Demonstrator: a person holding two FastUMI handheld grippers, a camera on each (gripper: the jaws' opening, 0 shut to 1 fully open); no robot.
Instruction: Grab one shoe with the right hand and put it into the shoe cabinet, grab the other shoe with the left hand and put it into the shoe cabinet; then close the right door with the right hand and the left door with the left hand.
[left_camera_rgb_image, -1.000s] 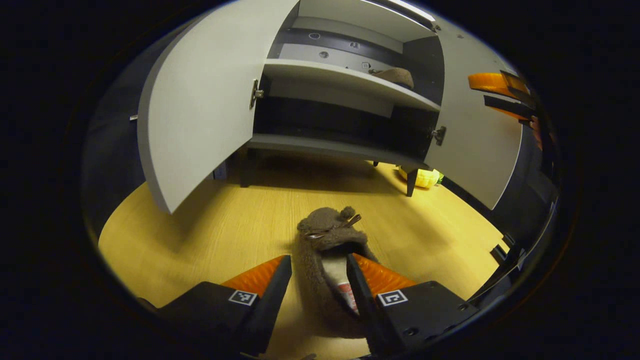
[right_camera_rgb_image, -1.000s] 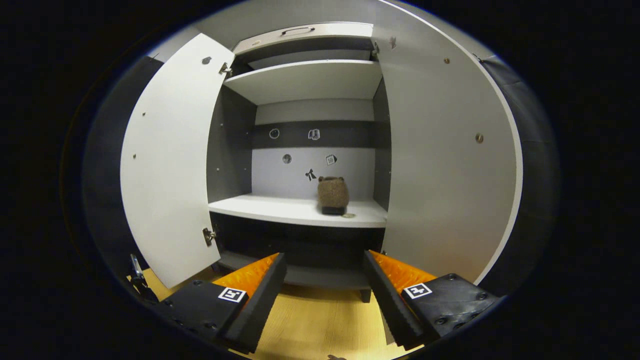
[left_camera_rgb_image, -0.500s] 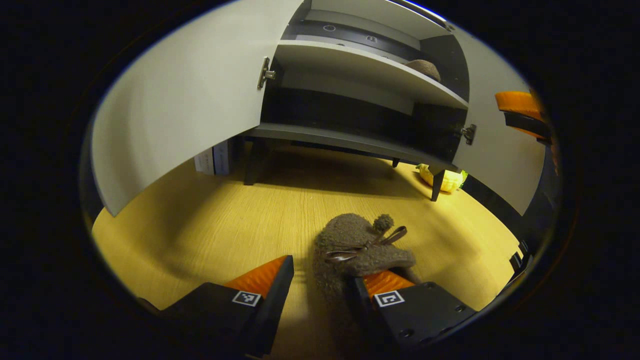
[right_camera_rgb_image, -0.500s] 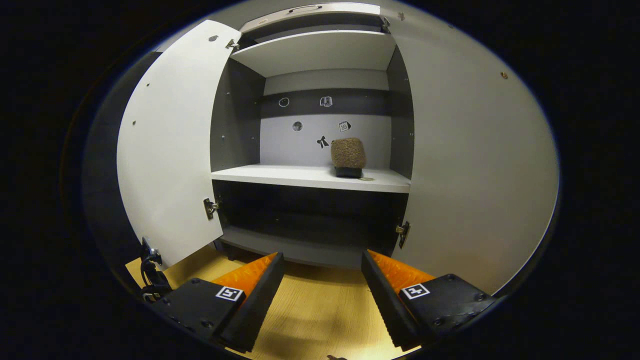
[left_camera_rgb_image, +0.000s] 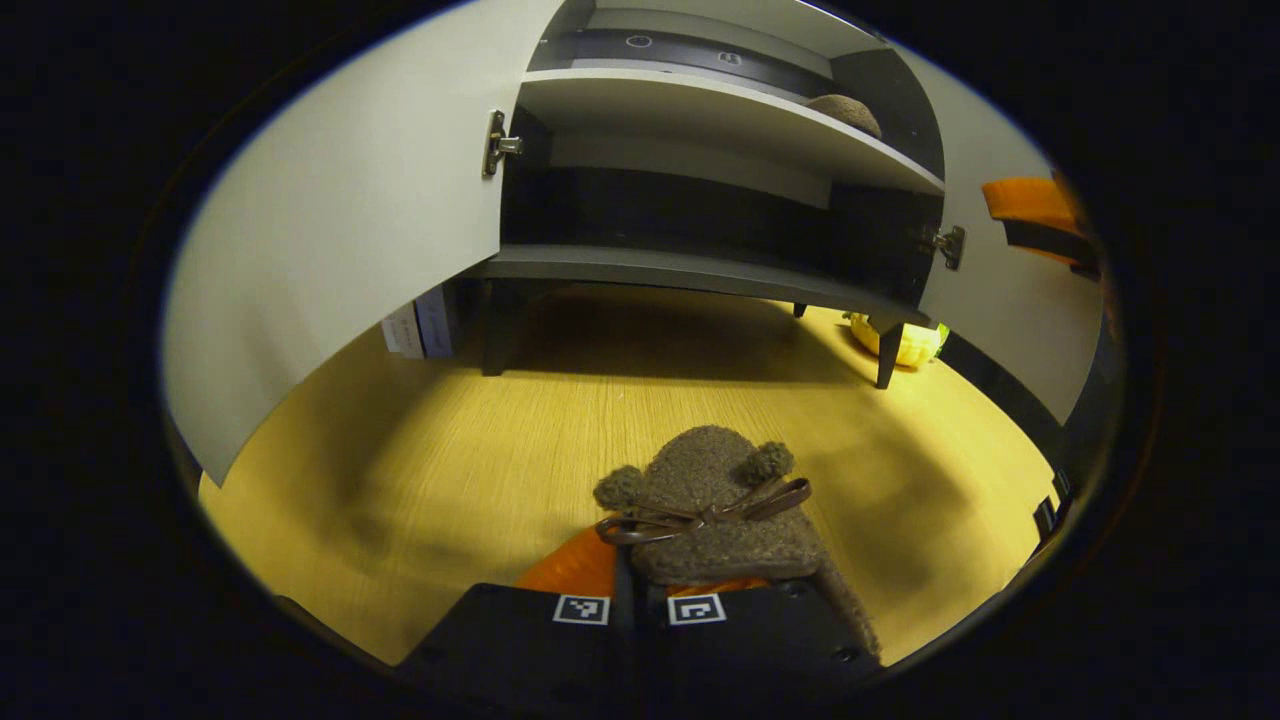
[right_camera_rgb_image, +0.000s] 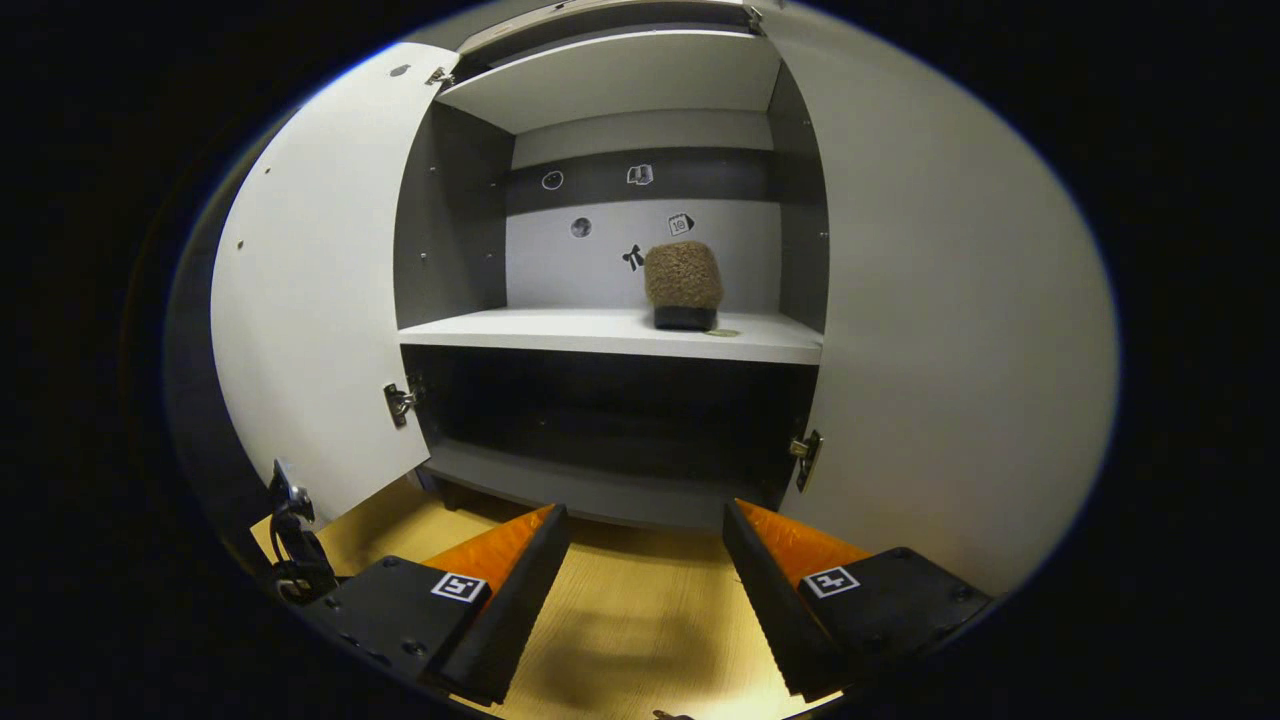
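A brown fuzzy shoe (left_camera_rgb_image: 715, 505) with a ribbon bow lies on the wooden floor (left_camera_rgb_image: 480, 450) in the left gripper view, and my left gripper (left_camera_rgb_image: 640, 590) is shut on its near edge. The other brown shoe (right_camera_rgb_image: 683, 283) stands on the middle shelf (right_camera_rgb_image: 600, 335) of the shoe cabinet, toward the right; it also peeks over the shelf (left_camera_rgb_image: 845, 110) in the left gripper view. My right gripper (right_camera_rgb_image: 645, 590) hangs open and bare in front of the cabinet. Both doors stand open: left door (right_camera_rgb_image: 310, 300), right door (right_camera_rgb_image: 950, 320).
The cabinet stands on dark legs (left_camera_rgb_image: 885, 355) above the floor. A yellow object (left_camera_rgb_image: 900, 345) lies under its right corner, and a pale box (left_camera_rgb_image: 415, 325) sits behind the left door (left_camera_rgb_image: 340, 230). The right gripper's fingers (left_camera_rgb_image: 1035, 215) show at the far right of the left gripper view.
My left gripper has shut on the shoe, which it straddled while open a second ago. The right gripper has dropped and drawn back slightly, staying open.
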